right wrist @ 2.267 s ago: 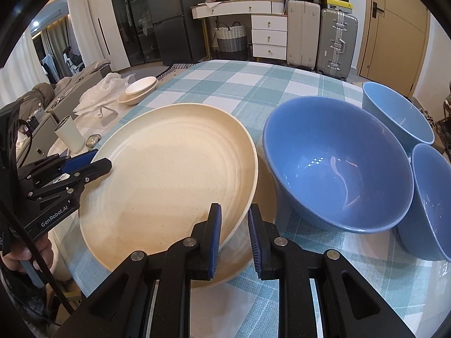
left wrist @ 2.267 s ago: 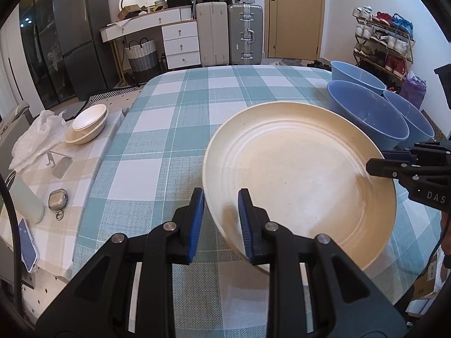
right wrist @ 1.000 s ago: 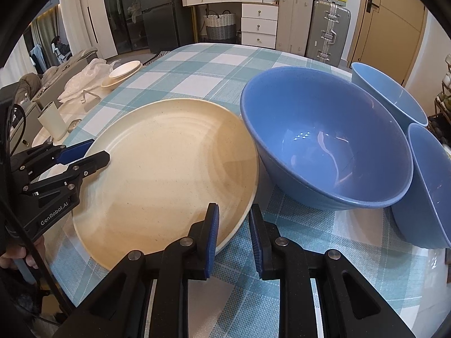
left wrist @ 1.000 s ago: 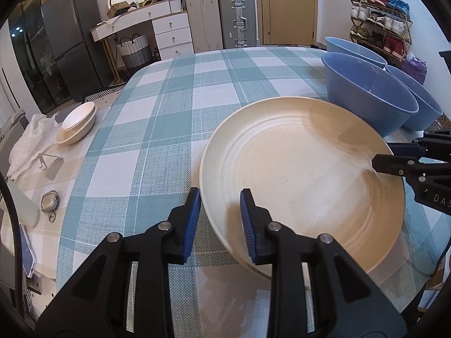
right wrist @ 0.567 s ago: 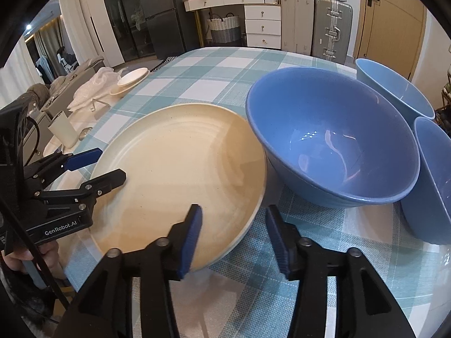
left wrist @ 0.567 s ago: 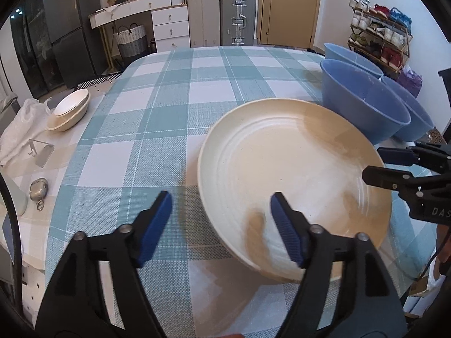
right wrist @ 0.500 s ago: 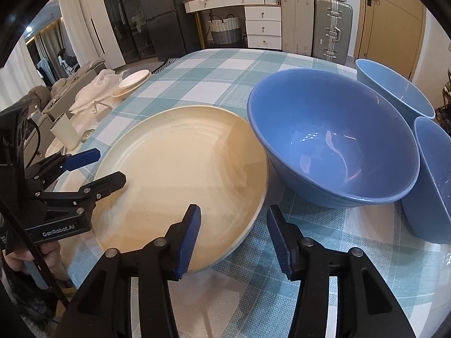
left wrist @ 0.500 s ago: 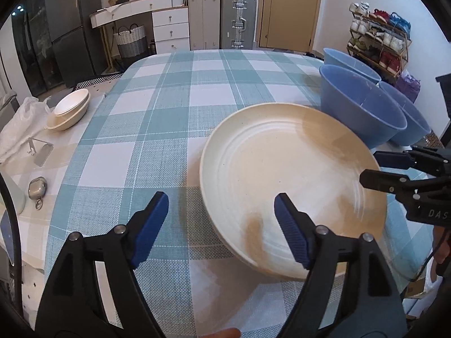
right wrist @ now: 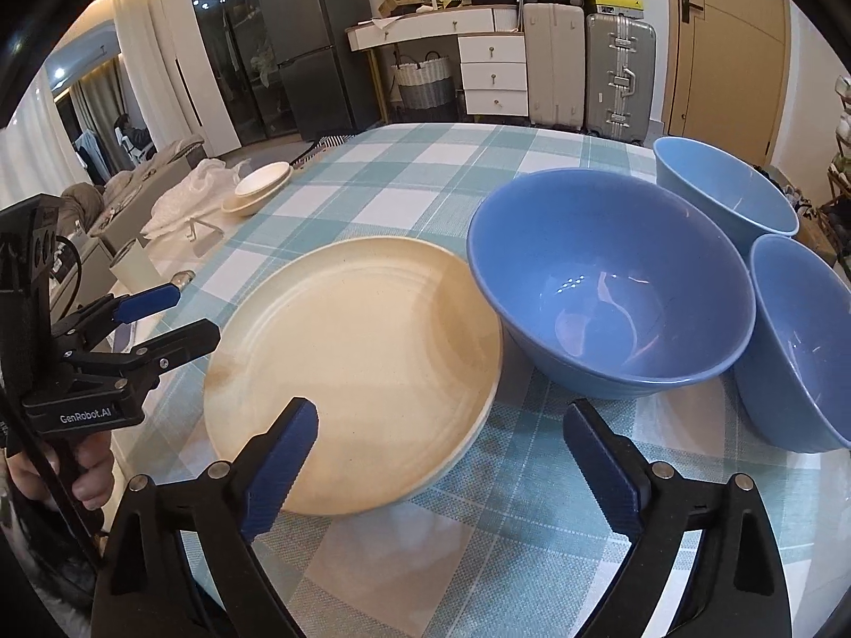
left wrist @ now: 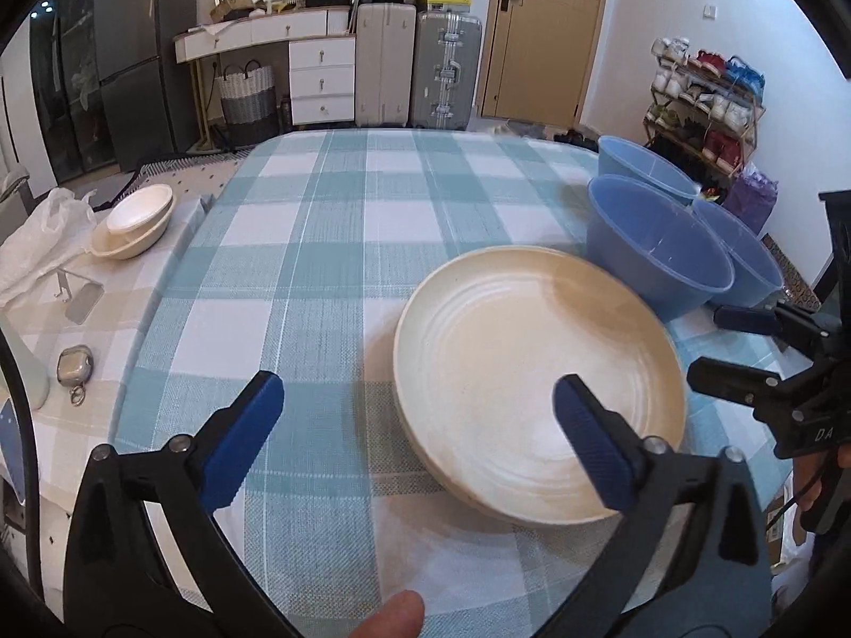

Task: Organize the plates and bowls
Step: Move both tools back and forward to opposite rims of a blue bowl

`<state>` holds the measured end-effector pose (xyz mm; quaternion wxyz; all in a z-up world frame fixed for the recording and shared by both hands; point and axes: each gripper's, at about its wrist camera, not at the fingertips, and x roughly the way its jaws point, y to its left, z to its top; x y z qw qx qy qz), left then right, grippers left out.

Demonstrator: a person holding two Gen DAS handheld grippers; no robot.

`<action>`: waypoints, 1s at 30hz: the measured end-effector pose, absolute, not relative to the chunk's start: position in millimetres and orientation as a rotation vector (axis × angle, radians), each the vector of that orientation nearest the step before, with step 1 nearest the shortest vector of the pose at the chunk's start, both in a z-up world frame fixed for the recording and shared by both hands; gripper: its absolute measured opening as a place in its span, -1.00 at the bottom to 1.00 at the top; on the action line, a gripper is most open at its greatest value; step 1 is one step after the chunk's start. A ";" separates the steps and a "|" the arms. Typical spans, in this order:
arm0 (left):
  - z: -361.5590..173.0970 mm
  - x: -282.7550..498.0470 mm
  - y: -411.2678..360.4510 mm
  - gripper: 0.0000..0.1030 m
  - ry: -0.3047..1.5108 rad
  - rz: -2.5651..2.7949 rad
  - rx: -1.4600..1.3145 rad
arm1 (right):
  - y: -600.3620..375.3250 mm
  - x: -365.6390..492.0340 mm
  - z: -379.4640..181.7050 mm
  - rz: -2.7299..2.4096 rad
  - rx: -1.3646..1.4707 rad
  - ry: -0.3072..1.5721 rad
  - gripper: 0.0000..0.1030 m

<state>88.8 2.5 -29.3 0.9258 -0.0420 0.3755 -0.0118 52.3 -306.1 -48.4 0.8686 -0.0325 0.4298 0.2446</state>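
Note:
A large cream plate (left wrist: pixel 537 383) lies flat on the teal checked tablecloth (left wrist: pixel 330 244); it also shows in the right wrist view (right wrist: pixel 351 367). Three blue bowls stand beside it: a big one (right wrist: pixel 611 282) touching the plate's rim, and two smaller ones (right wrist: pixel 723 186) (right wrist: pixel 798 340). My left gripper (left wrist: pixel 420 436) is open wide and empty, just short of the plate's near rim. My right gripper (right wrist: pixel 441 457) is open wide and empty, over the plate's edge. Each gripper shows in the other's view (right wrist: pixel 143 324) (left wrist: pixel 744 351).
Two small stacked cream bowls (left wrist: pixel 133 223) sit on a side table at the left with a white plastic bag (left wrist: pixel 37 244), a metal stand (left wrist: pixel 80 297) and an earbud case (left wrist: pixel 74 367). Suitcases, drawers and a shoe rack stand beyond the table.
Both grippers let go of the cream plate, opened wide and drew back a little. The plate now lies flat on the cloth next to the big blue bowl.

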 end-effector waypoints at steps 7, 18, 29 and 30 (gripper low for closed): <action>-5.7 90.4 -5.6 0.96 0.721 -0.057 -0.091 | -325.6 43.4 -23.8 0.467 -0.053 0.863 0.96; 38.4 117.8 -19.9 0.96 0.669 -0.109 -0.075 | -363.2 43.1 24.7 0.391 -0.019 0.781 0.99; 78.8 154.6 -63.6 0.96 0.618 -0.160 0.004 | -416.8 51.5 70.2 0.301 0.010 0.687 0.99; 82.8 157.8 -68.0 0.96 0.612 -0.166 0.006 | -420.3 53.9 73.0 0.295 0.013 0.683 0.99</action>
